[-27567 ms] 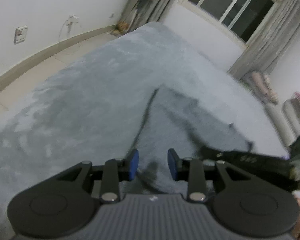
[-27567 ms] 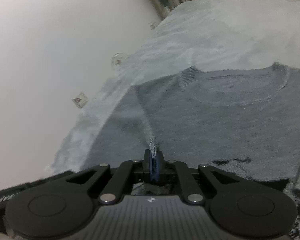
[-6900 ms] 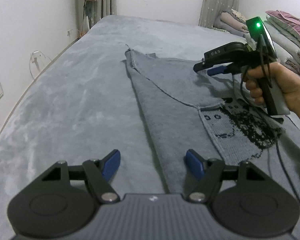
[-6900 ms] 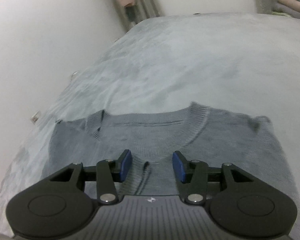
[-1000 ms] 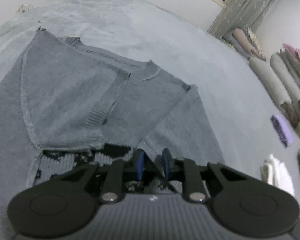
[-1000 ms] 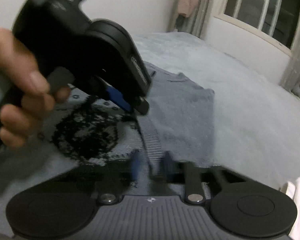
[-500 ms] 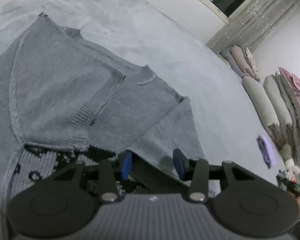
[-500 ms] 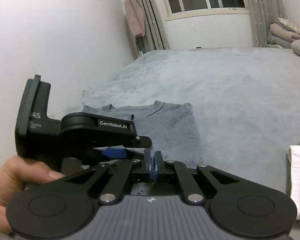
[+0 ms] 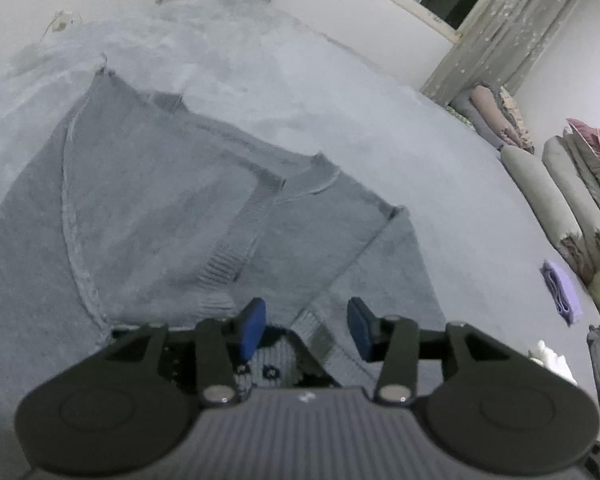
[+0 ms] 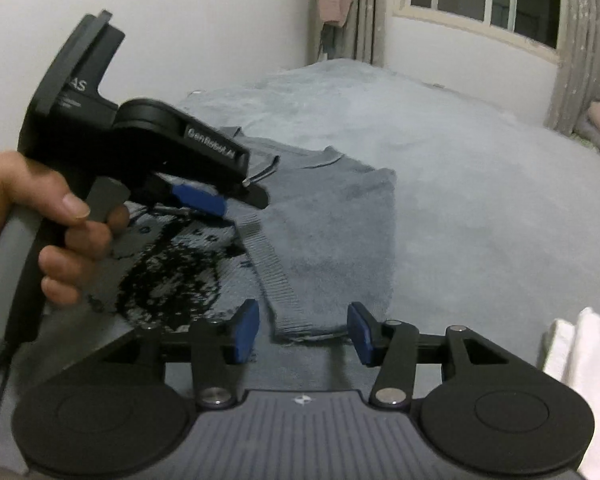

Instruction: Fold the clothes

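1. My left gripper [image 9: 306, 326] hangs partly open, its jaws having just parted, over a ribbed cuff [image 9: 320, 332] it no longer pinches.
2. The grey sweater [image 9: 160, 208] lies flat on the bed [image 9: 340, 92], both sleeves folded across its back.
3. My right gripper [image 10: 303, 330] has likewise just opened, holding nothing, above the sleeve's end.
4. I judge the knit soft, light and stretchy; I'd pinch the firmer ribbed hem or a folded edge, not the loose middle.
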A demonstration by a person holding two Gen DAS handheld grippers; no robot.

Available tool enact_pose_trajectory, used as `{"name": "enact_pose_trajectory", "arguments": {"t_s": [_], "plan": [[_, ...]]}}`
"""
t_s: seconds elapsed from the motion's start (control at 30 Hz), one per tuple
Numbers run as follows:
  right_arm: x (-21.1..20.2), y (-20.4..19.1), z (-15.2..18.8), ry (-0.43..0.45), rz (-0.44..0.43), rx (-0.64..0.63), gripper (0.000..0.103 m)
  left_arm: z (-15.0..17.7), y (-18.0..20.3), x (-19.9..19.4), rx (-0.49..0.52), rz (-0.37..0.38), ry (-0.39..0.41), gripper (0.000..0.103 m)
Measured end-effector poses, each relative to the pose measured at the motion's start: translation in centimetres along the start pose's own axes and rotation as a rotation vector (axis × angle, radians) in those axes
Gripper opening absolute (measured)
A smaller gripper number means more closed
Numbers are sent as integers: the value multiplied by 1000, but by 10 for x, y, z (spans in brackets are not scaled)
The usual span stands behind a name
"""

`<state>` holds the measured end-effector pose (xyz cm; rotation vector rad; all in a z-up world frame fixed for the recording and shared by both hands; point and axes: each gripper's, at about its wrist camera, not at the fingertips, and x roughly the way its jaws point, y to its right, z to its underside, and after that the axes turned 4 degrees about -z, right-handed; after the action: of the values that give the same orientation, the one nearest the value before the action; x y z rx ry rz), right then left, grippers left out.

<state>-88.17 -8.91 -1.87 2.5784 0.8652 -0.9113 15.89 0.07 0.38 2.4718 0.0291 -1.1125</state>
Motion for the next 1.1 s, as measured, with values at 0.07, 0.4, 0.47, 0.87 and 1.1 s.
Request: {"name": "enact_pose_trajectory", "arguments": {"t_s": [0.07, 0.4, 0.47, 0.87, 1.1], "plan": [[6, -3, 1, -8, 13, -32, 45, 1, 3, 6, 23, -3, 6, 40], [18, 6, 0, -16, -19, 60, 10, 3, 19, 5, 107, 33, 36, 2], [11, 13, -2, 6, -45, 121, 10, -4, 20, 0, 98, 54, 39, 2], [-7, 11, -43, 79, -169, 416, 10, -82, 25, -36, 193, 108, 114, 2], [42, -41, -80, 52, -188, 530, 10, -129, -6, -23, 320, 84, 135, 2]]}}
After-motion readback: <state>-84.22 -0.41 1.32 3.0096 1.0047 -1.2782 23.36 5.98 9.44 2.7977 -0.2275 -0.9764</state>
